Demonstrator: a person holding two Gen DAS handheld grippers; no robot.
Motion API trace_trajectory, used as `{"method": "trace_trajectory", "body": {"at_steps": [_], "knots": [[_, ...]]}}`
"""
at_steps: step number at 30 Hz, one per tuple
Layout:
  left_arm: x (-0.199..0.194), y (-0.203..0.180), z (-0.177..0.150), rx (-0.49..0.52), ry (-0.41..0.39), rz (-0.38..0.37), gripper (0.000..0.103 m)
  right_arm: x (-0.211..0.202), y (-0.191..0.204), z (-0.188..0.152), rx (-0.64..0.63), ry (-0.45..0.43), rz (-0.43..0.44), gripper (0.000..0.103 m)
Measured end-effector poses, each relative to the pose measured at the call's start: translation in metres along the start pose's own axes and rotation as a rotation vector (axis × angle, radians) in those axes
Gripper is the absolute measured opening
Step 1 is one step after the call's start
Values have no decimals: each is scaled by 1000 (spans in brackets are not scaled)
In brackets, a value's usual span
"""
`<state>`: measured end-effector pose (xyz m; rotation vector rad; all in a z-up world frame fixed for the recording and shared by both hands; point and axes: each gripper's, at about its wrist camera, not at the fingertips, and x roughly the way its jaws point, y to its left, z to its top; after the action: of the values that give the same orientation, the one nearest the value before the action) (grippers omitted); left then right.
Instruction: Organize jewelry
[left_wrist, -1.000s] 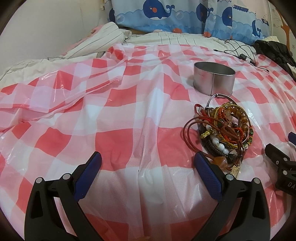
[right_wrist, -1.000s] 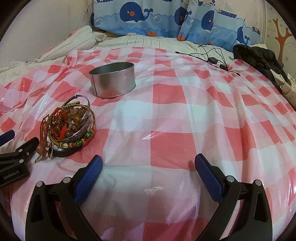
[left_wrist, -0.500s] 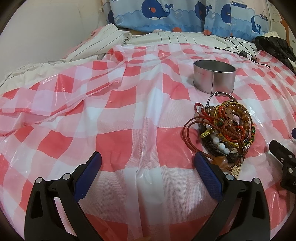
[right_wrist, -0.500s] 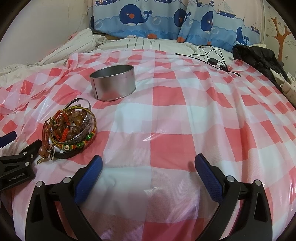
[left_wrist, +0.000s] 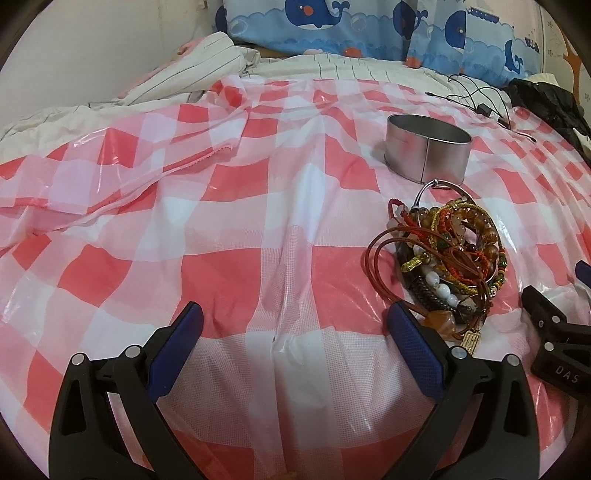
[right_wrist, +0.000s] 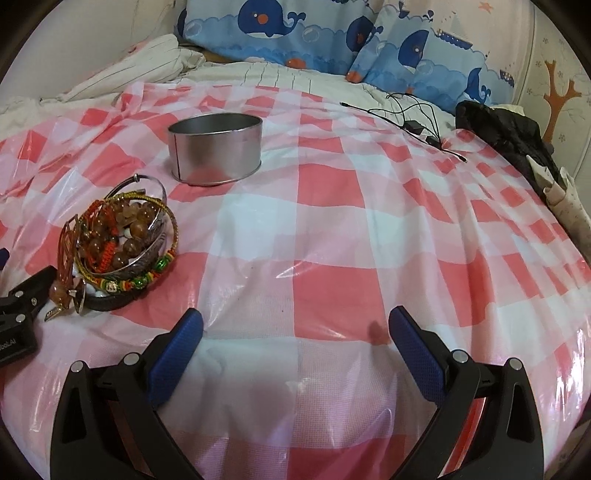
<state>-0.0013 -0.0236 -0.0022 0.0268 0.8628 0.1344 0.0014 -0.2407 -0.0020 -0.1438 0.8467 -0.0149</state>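
A tangled pile of bracelets and bead strings (left_wrist: 452, 254) (right_wrist: 118, 243) lies on the red-and-white checked plastic sheet (left_wrist: 236, 236) (right_wrist: 332, 229). Just behind it stands a round, empty-looking metal tin (left_wrist: 427, 152) (right_wrist: 216, 147). My left gripper (left_wrist: 295, 330) is open, low over the sheet, with its right finger close beside the pile's near edge. My right gripper (right_wrist: 295, 330) is open too, with nothing between its fingers, and the pile sits to its front left. Each gripper shows at the edge of the other's view.
The sheet covers a bed. Whale-print pillows (right_wrist: 332, 40) and a striped blanket (left_wrist: 207, 62) lie at the back. A black cable (right_wrist: 410, 114) and dark clothing (right_wrist: 506, 133) sit at the back right. The sheet is rumpled at the left (left_wrist: 110, 155).
Both grippers have edged slightly forward toward the pile and tin. Both stay open, and the jewelry has not moved.
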Motion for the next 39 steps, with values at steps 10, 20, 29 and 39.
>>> {"method": "trace_trajectory", "body": {"at_steps": [10,20,29,39], "knots": [[3,5,1,-13,23,-22,96,5,-9,2,41,36,51,96],[-6,7,-1,-7,-11,-81,96,5,-9,3,43,36,53,96],[-40,-14,0,92,-152,-278,96,5,-9,3,43,37,53,96],[-18,-23,2,100,-48,-291,73,5,-9,3,44,37,53,96]]}}
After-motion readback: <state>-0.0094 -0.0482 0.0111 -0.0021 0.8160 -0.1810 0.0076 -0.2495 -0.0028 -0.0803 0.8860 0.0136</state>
